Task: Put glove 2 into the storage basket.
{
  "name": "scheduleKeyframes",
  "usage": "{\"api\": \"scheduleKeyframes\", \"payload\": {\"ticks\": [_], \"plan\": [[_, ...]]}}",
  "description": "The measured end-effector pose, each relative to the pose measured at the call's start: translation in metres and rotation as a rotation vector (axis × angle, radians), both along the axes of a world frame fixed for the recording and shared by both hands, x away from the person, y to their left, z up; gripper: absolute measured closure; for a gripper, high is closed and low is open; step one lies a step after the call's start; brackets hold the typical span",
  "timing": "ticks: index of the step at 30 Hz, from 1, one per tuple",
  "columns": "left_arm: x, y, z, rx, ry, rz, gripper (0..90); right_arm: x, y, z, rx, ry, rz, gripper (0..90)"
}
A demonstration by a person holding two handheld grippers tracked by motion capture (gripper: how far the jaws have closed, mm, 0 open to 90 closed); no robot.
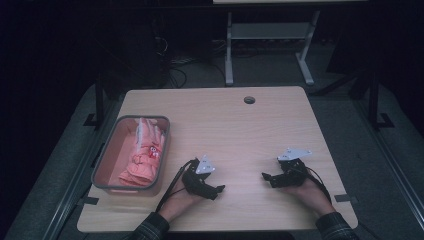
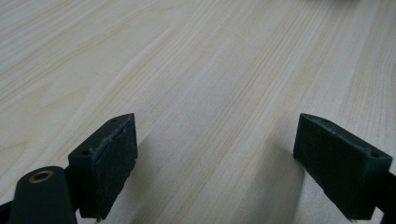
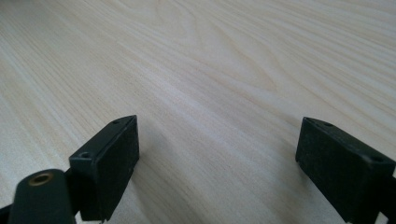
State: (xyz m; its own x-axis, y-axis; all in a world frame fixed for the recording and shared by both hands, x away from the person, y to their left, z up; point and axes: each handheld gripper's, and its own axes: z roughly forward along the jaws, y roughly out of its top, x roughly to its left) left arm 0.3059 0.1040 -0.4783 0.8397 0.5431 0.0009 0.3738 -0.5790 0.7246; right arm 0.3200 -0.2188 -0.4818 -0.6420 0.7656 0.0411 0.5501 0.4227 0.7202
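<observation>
A grey basket [image 1: 107, 161] stands at the table's left, holding pink folded cloth [image 1: 145, 157] with a small red-and-white tag. My left gripper [image 1: 218, 190] rests low over the wood to the basket's right, held by a hand in a plaid sleeve, its tips pointing right. In the left gripper view its jaws stand wide apart, and the left gripper [image 2: 217, 161] has bare wood between them. My right gripper [image 1: 266, 177] sits near the front right, tips pointing left. The right gripper [image 3: 217, 163] is likewise open over bare wood.
The light wooden table [image 1: 235, 130] has a round cable hole [image 1: 249, 100] near its far edge. Behind it stand a white desk frame [image 1: 267, 45] and cables on a dark carpeted floor. Black tape marks [image 1: 345, 198] sit by the front corners.
</observation>
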Motion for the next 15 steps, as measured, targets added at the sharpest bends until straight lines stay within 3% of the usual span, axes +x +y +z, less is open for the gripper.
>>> {"api": "scheduleKeyframes", "payload": {"ticks": [15], "plan": [[-0.0001, -0.0001, 0.0002, 0.005, -0.001, -0.022, 13.1, 0.0, -0.0001, 0.0, 0.0, 0.0, 0.001, 12.7]]}}
